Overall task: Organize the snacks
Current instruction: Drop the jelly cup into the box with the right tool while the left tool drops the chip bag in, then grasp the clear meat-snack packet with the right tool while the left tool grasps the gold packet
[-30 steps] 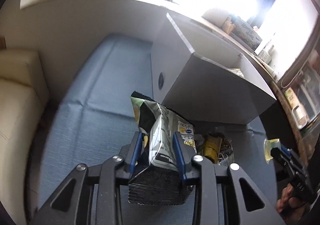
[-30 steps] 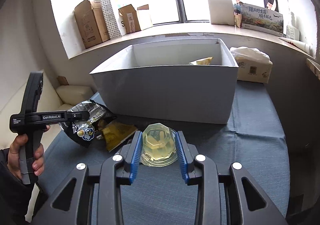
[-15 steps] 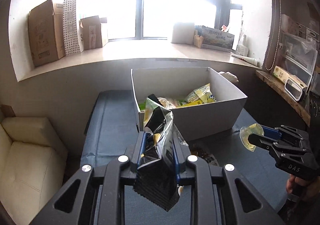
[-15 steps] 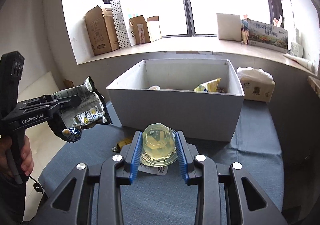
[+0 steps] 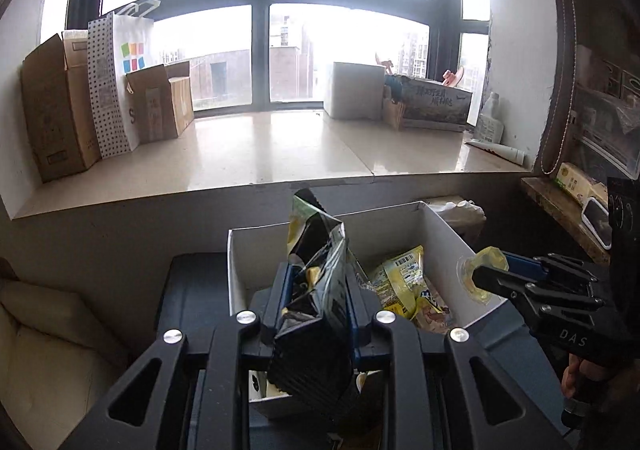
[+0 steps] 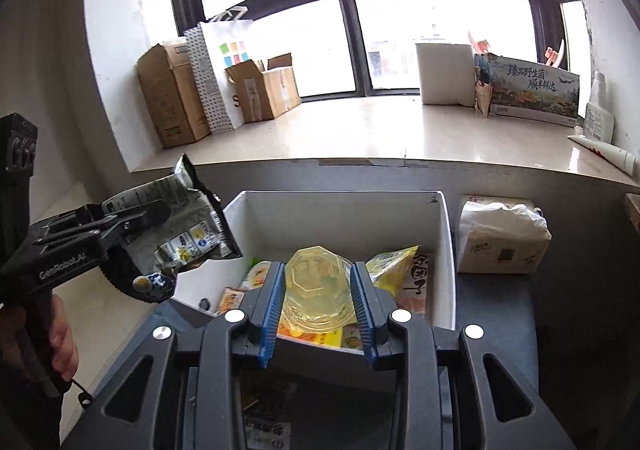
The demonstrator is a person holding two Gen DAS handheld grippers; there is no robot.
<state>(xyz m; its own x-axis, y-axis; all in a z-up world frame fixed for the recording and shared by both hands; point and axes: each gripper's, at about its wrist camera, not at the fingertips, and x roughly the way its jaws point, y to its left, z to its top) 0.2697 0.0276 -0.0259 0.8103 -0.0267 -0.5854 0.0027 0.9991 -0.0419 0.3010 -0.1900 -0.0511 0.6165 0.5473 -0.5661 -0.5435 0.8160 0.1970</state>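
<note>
My left gripper (image 5: 316, 290) is shut on a black and silver snack bag (image 5: 316, 306) and holds it over the left part of the white box (image 5: 448, 226). The bag also shows in the right wrist view (image 6: 180, 226), left of the box (image 6: 448, 250). My right gripper (image 6: 318, 302) is shut on a clear yellow jelly cup (image 6: 318, 286), held over the box's front rim. The cup also shows in the left wrist view (image 5: 478, 270). Several yellow and orange snack packs (image 5: 404, 286) lie inside the box.
The box stands on a blue-grey cloth (image 6: 492, 302). A tissue pack (image 6: 500, 234) sits right of the box. A wide window ledge (image 6: 360, 130) behind holds cardboard boxes (image 6: 172, 102) and a paper bag. A cream cushion (image 5: 44, 330) lies at the left.
Both grippers have risen and moved forward. The snack bag went from the cloth up over the box. The jelly cup went from in front of the box to over its front rim.
</note>
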